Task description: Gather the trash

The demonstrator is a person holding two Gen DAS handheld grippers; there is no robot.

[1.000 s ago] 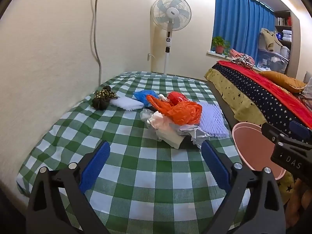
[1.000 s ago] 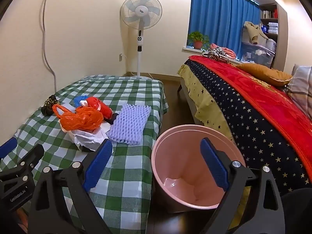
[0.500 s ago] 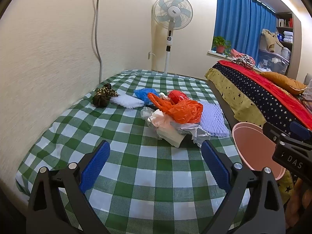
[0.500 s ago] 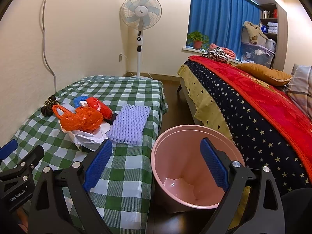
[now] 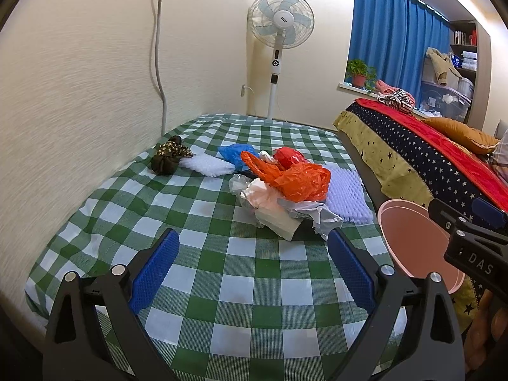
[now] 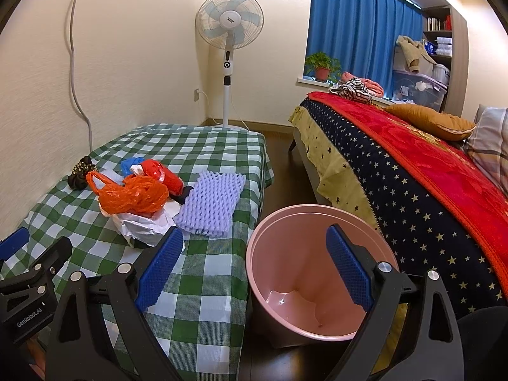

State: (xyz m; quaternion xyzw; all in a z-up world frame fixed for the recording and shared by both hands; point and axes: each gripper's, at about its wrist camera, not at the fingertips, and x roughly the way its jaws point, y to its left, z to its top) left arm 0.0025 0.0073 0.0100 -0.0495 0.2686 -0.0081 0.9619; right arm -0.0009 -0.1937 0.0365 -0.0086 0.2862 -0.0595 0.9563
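Note:
A pile of trash lies on the green checked bed (image 5: 203, 273): an orange plastic bag (image 5: 295, 177), white crumpled paper and plastic (image 5: 279, 212), a lilac foam net (image 5: 346, 197), a blue bag (image 5: 236, 154), a white foam piece (image 5: 208, 165) and a dark patterned bundle (image 5: 166, 158). The orange bag (image 6: 130, 195) and foam net (image 6: 211, 204) also show in the right wrist view. A pink bin (image 6: 314, 273) stands on the floor beside the bed. My left gripper (image 5: 252, 265) is open above the bed, short of the pile. My right gripper (image 6: 254, 262) is open above the bin's near rim.
A second bed with a red and starred cover (image 6: 428, 187) runs along the right. A standing fan (image 6: 227, 28) is at the far wall, with blue curtains (image 6: 358, 25) and a potted plant (image 6: 320, 65). A grey cable (image 5: 158, 47) hangs on the left wall.
The left wrist view has drifted slightly, so the pile and fan sit a little to the right. The right gripper has not moved. Both stay open.

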